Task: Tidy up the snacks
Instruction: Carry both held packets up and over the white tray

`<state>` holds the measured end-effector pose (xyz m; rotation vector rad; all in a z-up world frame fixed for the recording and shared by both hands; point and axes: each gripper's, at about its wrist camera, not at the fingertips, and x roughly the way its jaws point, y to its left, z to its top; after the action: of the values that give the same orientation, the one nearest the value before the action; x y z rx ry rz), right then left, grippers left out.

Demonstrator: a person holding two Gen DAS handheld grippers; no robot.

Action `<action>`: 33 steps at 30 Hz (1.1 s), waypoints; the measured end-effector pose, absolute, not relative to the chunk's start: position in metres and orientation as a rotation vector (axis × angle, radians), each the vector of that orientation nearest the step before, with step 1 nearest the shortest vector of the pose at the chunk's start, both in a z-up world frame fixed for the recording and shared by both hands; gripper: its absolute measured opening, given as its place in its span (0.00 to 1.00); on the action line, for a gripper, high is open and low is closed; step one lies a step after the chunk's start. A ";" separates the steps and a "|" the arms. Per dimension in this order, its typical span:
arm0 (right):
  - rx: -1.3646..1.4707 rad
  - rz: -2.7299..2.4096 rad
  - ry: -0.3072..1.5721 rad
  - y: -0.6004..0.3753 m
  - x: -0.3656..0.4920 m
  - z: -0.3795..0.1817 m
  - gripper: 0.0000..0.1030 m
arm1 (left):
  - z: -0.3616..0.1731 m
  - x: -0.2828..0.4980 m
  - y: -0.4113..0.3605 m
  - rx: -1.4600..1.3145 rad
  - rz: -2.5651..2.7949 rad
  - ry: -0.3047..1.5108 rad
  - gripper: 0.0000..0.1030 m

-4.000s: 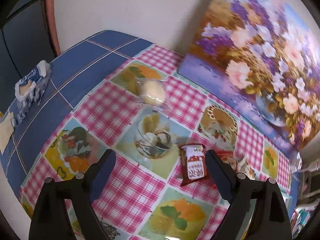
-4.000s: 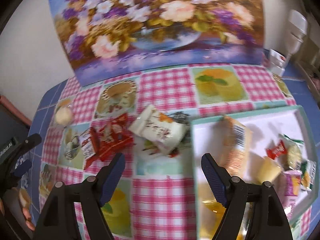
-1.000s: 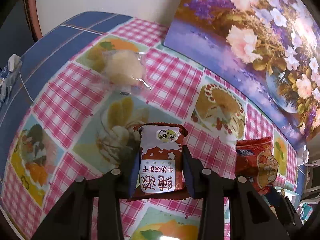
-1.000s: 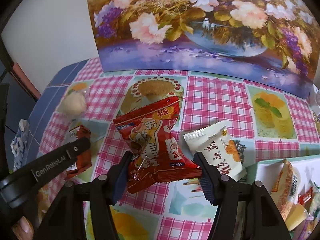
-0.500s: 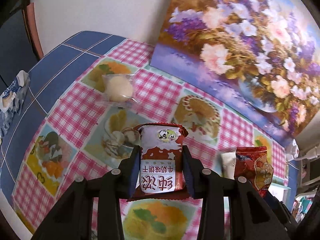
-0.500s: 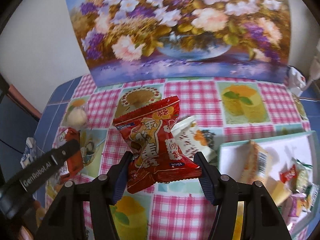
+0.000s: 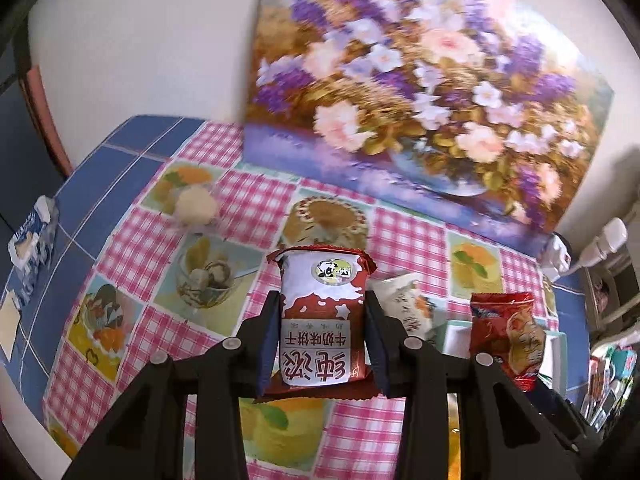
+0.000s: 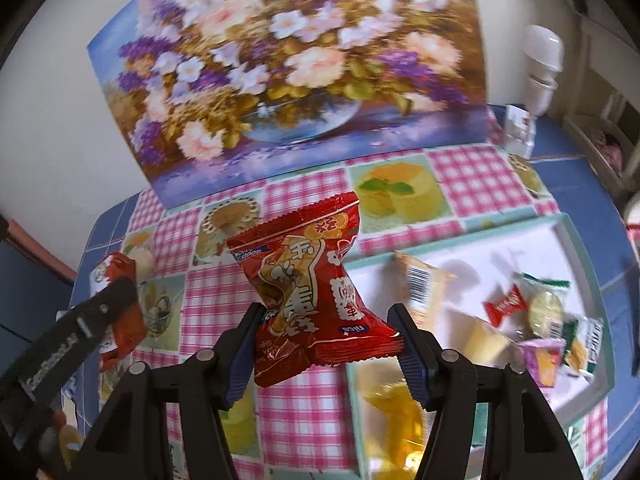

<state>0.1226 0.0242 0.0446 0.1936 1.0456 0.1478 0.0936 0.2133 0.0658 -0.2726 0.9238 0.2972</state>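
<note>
Two handheld grippers hover above a counter point(image 8: 224, 296) covered in a pink checked cloth with dessert pictures. The left gripper point(image 7: 323, 332) has its fingers pinching a brown and white biscuit packet point(image 7: 322, 320) (its printed text reads upside down). The right gripper point(image 8: 326, 338) has its fingers pinching a crinkled red snack bag point(image 8: 308, 280), lifted clear of the counter. A white tray point(image 8: 460, 248) at the right holds several small wrapped snacks. A floral painting point(image 8: 288, 64) leans against the wall behind.
</note>
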 end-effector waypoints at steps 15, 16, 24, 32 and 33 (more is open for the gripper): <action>0.303 -0.023 1.015 -0.076 0.110 0.057 0.64 | 0.074 0.091 0.112 -0.155 0.123 0.913 0.40; 0.313 -0.036 1.011 -0.083 0.110 0.058 0.64 | 0.075 0.092 0.107 -0.148 0.115 0.910 0.40; 0.376 -0.105 1.010 -0.125 0.109 0.056 0.64 | 0.074 0.097 0.066 -0.108 0.028 0.920 0.40; 0.435 -0.156 1.047 -0.156 0.110 0.040 0.64 | 0.061 0.104 0.025 -0.050 -0.041 0.949 0.40; 0.439 -0.159 1.055 -0.158 0.111 0.037 0.64 | 0.058 0.106 0.021 -0.045 -0.049 0.962 0.40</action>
<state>0.1108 -0.1584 0.0368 0.4391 1.0547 -0.1591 0.1058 0.0209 0.0575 -0.0454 0.9617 -0.0486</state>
